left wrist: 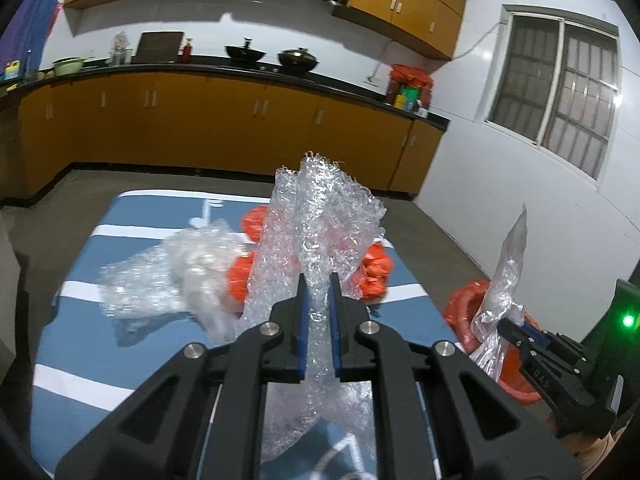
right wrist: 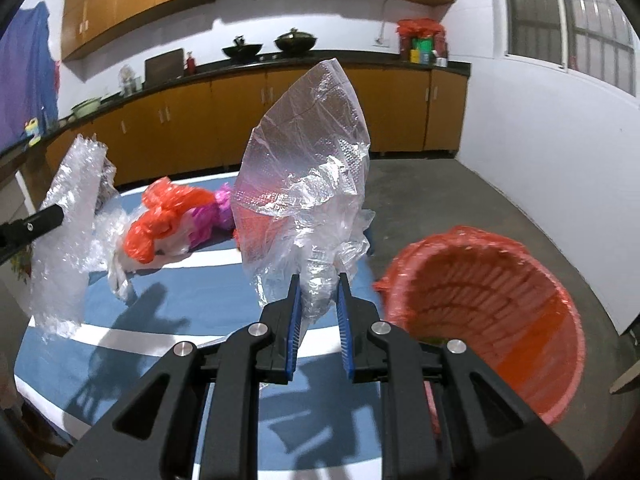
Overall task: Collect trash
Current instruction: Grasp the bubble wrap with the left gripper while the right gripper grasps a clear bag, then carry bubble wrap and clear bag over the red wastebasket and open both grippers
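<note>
- A kitchen with orange-brown wooden cabinets [left wrist: 224, 120] along the far wall, two dark woks [right wrist: 296, 42] on the black counter and a barred window [left wrist: 560, 92] at right; in front of me stands a blue table with white stripes [left wrist: 80, 360] on a grey concrete floor.
- My left gripper [left wrist: 319, 280] is clamped on a long crumpled sheet of clear bubble wrap [left wrist: 320, 216], which stands up from the narrow blue pads and trails down below them over the table.
- My right gripper [right wrist: 319, 280] pinches the bunched neck of a thin clear plastic bag [right wrist: 304, 168]; the bag fans upward above the pads, which sit close together on it.
- Seen from the left wrist camera, the right gripper [left wrist: 516, 326] holds its bag just above the red bin.
- The round red plastic waste bin lined with an orange-red bag [right wrist: 492, 300] stands on the floor just right of the table, its mouth open toward me.
- On the table's far half lie a crumpled orange-red plastic bag [right wrist: 160, 220], a bright pink piece [right wrist: 220, 210] touching it and a further loose heap of clear film [left wrist: 176, 276], blurred in the left view.
</note>
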`<state>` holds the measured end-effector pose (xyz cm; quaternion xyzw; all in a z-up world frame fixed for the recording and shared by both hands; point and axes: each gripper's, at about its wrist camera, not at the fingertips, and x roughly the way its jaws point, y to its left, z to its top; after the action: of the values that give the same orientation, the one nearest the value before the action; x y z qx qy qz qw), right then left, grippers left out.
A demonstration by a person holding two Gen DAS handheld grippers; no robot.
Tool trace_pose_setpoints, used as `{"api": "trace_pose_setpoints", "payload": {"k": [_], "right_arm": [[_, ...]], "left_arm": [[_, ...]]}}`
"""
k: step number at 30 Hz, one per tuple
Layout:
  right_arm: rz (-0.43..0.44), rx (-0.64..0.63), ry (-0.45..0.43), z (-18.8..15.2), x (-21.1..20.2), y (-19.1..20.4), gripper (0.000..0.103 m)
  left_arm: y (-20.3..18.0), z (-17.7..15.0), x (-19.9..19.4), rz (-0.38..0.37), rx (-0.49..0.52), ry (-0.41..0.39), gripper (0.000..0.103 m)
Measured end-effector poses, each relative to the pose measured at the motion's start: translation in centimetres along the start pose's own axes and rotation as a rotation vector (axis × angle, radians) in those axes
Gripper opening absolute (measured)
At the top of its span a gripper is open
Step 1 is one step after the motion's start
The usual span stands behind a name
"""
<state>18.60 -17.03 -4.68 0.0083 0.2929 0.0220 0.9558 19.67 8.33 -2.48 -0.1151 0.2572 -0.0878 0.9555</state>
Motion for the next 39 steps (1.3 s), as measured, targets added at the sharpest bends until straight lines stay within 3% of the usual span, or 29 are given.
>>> {"api": "trace_pose_setpoints", "payload": {"k": [27, 39], "right_arm": [[-0.200, 0.177, -0.033, -1.5, -3.7, -11.7, 0.018], [-0.265, 0.231, -0.020, -2.3, -3.5, -14.5, 0.018]], "left_arm": [[-13.2, -1.4, 5.7, -0.298, 0.084, 0.095, 0.010], [-18.6, -2.3, 8.8, -0.403, 0.116, 0.139, 0.010]]}}
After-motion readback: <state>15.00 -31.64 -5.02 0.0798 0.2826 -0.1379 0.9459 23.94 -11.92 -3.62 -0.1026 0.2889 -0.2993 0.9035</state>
